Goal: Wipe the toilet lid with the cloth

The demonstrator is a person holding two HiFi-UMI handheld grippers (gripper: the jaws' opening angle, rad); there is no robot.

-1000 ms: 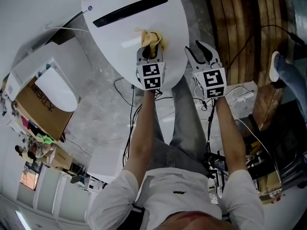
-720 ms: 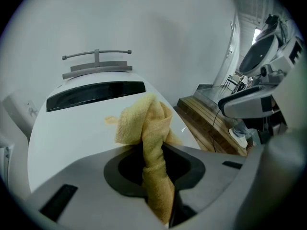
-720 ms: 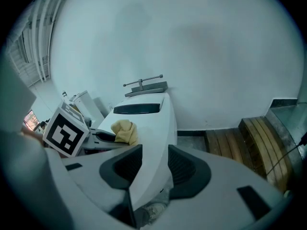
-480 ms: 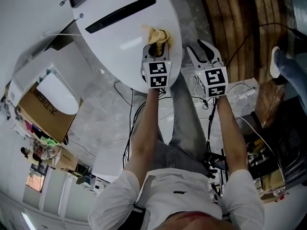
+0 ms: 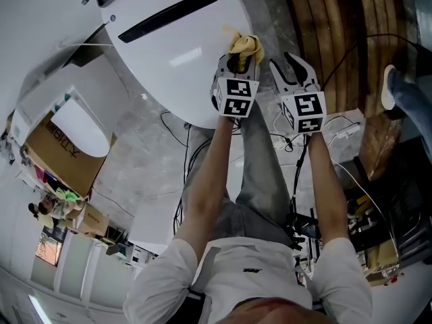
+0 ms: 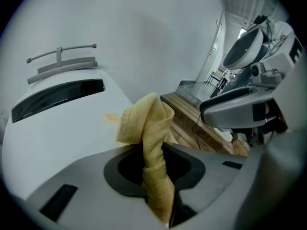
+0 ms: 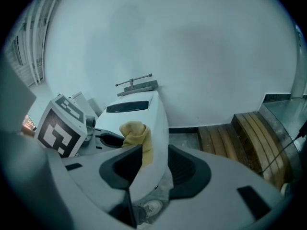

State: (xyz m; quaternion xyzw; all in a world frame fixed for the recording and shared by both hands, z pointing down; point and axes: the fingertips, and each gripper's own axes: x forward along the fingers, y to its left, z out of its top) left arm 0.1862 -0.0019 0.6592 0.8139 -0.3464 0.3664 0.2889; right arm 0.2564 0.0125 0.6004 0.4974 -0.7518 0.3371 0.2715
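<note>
Cloth (image 6: 148, 143): yellow terry, bunched, gripped at the right rim of the toilet lid (image 5: 169, 52).
Left gripper (image 5: 235, 65): fingers clamped on the cloth's twisted lower length, with its crumpled folds standing out past the tips, over the glossy white lid's edge. Right gripper (image 5: 293, 67): just beside the left one, off the lid, fingers apart and holding nothing. Farther off: a long dark slot (image 5: 165, 19) near the lid's back, and wooden slats (image 5: 331, 19) on the right.
</note>
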